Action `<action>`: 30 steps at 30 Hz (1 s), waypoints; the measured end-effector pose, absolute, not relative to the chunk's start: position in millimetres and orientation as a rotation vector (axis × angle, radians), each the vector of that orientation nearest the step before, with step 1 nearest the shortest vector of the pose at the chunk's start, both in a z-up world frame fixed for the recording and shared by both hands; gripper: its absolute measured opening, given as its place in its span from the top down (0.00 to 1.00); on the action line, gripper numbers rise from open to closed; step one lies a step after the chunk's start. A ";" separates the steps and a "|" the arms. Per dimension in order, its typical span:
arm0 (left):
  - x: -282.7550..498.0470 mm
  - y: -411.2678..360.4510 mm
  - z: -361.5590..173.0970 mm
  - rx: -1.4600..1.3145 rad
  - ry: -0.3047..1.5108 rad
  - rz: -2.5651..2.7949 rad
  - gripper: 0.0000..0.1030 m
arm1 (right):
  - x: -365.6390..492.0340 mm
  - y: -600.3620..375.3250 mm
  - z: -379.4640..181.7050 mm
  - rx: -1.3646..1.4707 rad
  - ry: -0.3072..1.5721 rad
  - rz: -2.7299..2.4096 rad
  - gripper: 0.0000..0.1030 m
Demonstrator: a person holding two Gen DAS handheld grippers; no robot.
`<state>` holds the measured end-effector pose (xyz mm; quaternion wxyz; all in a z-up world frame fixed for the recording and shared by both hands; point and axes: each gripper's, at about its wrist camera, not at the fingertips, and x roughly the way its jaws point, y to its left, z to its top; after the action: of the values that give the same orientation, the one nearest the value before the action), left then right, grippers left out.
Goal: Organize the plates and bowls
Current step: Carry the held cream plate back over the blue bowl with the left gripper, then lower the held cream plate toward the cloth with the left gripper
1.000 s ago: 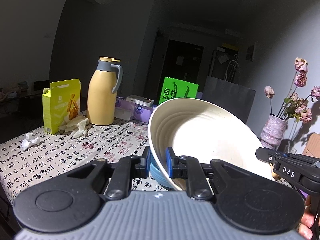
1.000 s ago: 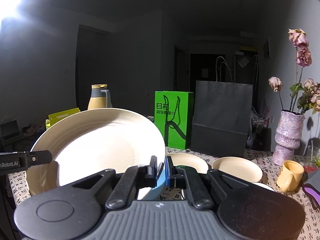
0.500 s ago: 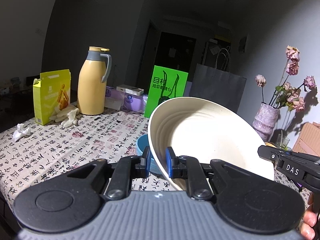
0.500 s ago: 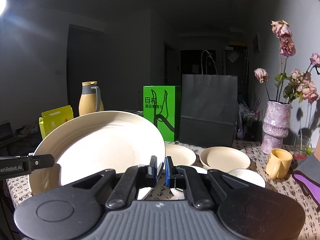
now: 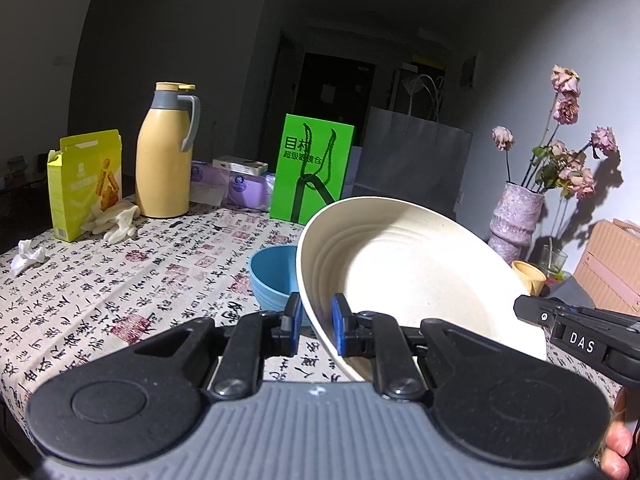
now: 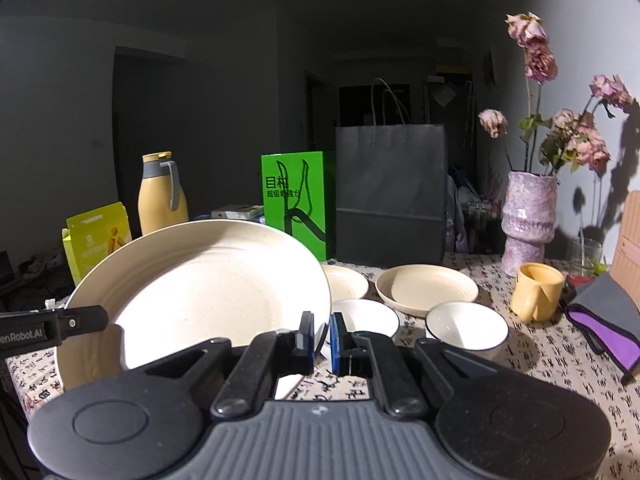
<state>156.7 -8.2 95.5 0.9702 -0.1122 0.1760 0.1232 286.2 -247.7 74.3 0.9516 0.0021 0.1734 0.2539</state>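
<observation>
Both grippers carry one large cream plate point(image 5: 420, 280) tilted above the surface point(image 5: 100, 292): the left gripper point(image 5: 314, 322) has its jaws clamped on the left rim, the right gripper point(image 6: 320, 336) pinches the right rim. This looks like mid-transport. Next comes lowering it, probably onto a matching cream plate point(image 6: 426, 288). The blue bowl point(image 5: 272, 276), two white bowls point(image 6: 466, 326) and a yellow mug point(image 6: 536, 292) crowd the landing spot.

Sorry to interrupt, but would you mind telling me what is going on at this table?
A person is tidying dishes with two handheld grippers. Both the left gripper and the right gripper are shut on opposite rim edges of one large cream ribbed plate, held tilted above the patterned tablecloth. A blue bowl sits behind it; two smaller cream plates and two white bowls wait nearby.
</observation>
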 end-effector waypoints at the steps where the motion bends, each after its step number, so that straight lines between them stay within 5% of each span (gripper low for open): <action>1: 156.9 -9.5 94.3 -0.226 0.358 0.246 0.85 | 285.9 -249.0 72.6 0.005 0.357 0.511 0.93; 30: 164.6 -27.0 66.4 -0.219 0.419 0.195 0.85 | 277.1 -277.0 39.7 0.033 0.407 0.449 0.93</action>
<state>164.6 -27.0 66.4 0.9674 -0.1082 0.2075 0.0966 277.1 -277.0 39.7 0.9544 0.0160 0.2004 0.2208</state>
